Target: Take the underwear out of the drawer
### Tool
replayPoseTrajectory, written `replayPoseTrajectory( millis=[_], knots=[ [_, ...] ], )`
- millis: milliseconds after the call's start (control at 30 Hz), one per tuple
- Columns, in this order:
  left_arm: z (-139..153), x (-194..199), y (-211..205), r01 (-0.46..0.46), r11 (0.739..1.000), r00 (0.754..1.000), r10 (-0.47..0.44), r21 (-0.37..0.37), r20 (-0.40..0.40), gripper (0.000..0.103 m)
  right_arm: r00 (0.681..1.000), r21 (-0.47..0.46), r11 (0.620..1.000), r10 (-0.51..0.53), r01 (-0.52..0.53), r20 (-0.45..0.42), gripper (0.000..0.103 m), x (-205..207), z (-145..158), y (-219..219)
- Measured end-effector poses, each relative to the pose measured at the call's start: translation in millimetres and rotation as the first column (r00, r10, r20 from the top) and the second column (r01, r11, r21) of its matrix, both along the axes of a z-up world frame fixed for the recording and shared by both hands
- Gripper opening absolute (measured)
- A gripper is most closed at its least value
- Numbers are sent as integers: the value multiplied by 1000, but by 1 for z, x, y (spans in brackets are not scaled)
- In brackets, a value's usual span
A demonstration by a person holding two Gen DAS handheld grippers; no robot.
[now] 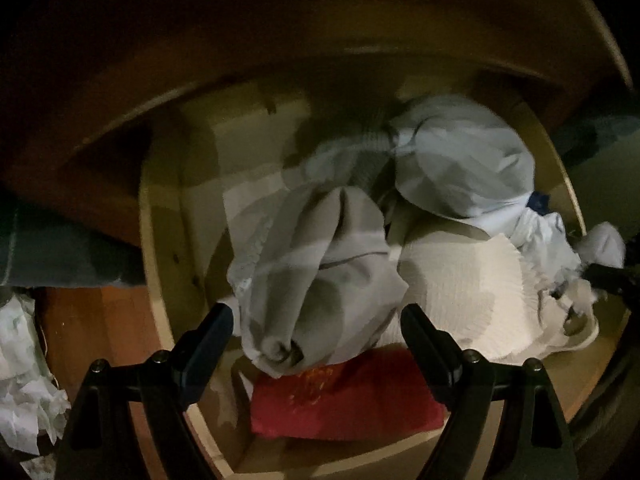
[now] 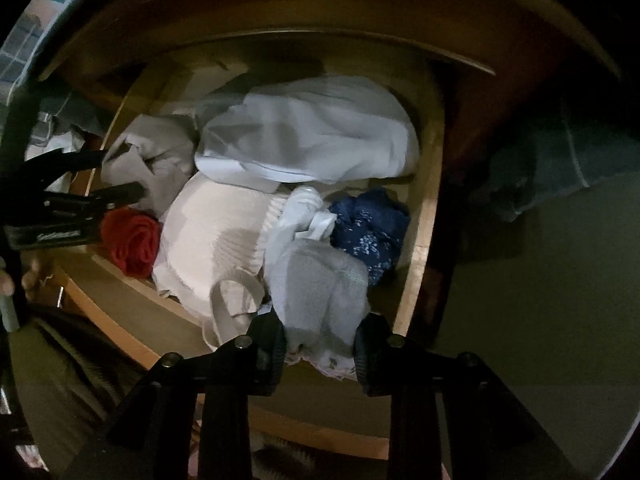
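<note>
An open wooden drawer (image 1: pixel 156 248) holds a heap of underwear. In the left wrist view my left gripper (image 1: pixel 316 324) is open, its fingers on either side of a grey garment (image 1: pixel 320 264) that lies over a red one (image 1: pixel 344 396). In the right wrist view my right gripper (image 2: pixel 320 344) is open around a grey-white padded piece (image 2: pixel 320 288) at the drawer's front edge. The left gripper (image 2: pixel 120 172) also shows there at the left, over the same grey garment (image 2: pixel 160 156).
A cream ribbed bra (image 1: pixel 464 288) fills the middle, also in the right wrist view (image 2: pixel 216 232). A pale blue garment (image 2: pixel 312 136) lies at the back, a navy floral piece (image 2: pixel 372 224) at the right. Crumpled white cloth (image 1: pixel 24 368) lies outside the drawer. Carpet (image 2: pixel 540 300) is at the right.
</note>
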State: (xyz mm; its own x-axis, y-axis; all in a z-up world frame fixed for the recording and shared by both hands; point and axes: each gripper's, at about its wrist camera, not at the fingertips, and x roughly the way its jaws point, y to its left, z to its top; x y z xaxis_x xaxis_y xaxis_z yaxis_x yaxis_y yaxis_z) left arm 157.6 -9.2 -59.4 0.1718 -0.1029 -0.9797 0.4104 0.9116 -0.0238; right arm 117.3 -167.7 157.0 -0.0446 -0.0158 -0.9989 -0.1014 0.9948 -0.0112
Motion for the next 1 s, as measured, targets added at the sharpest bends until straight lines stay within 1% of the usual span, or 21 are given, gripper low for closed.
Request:
replayPoseTrajectory(
  millis=[33,100,200,267,300,333,367,400,433,467,533,567,667,800,867,933,1000],
  knots=[
    [-4,3,-1,-4,1000,1000,4,1,-19,88,1000,8,1000,5,-5,6,25,2,-5,-1],
    [-9,5,-3,-5,1000,999,5,7,-53,88,1000,29,1000,-2,2,5,25,5,-7,-2],
    [-12,9,-5,4,1000,997,-3,24,-71,88,1000,65,998,-6,7,-16,25,11,-18,-6],
    [-15,11,-6,1,999,997,2,41,-76,85,1000,75,997,1,2,-32,25,13,-22,-3],
    [-16,12,-7,3,999,997,1,48,-79,74,999,76,997,8,-6,-35,25,13,-23,-1],
    [-17,12,-8,-3,998,997,8,68,-70,58,999,78,997,19,-16,-37,25,12,-23,1],
    [-19,12,-7,-10,996,997,17,90,-70,51,999,79,997,22,-19,-38,25,12,-24,2],
    [-22,13,-7,-11,995,996,20,102,-84,41,999,83,996,22,-18,-43,26,13,-25,2],
    [-25,13,-5,-14,995,995,24,98,-101,33,999,89,996,19,-15,-49,26,13,-27,1],
    [-25,13,-5,-16,996,994,26,93,-104,30,999,92,996,13,-8,-53,27,13,-28,0],
    [-23,11,-2,-18,995,996,27,102,-83,22,997,104,994,-1,9,-79,31,13,-31,-3],
    [-25,12,1,-19,995,996,27,100,-84,20,995,109,994,-8,19,-98,33,14,-35,-5],
    [-19,8,4,-23,996,997,30,92,-71,18,988,112,993,-25,42,-150,39,15,-44,-8],
    [-8,0,11,-35,997,998,38,71,-50,17,978,88,996,-12,31,-208,44,16,-55,-4],
    [-2,-3,16,-41,998,998,44,56,-47,17,978,79,997,-10,27,-208,43,17,-56,-3],
    [3,-4,20,-55,998,998,56,40,-42,17,981,64,998,-4,17,-193,36,17,-55,-1],
    [10,-4,21,-59,998,998,60,30,-37,17,987,51,999,-3,11,-161,32,16,-49,0]
  ],
)
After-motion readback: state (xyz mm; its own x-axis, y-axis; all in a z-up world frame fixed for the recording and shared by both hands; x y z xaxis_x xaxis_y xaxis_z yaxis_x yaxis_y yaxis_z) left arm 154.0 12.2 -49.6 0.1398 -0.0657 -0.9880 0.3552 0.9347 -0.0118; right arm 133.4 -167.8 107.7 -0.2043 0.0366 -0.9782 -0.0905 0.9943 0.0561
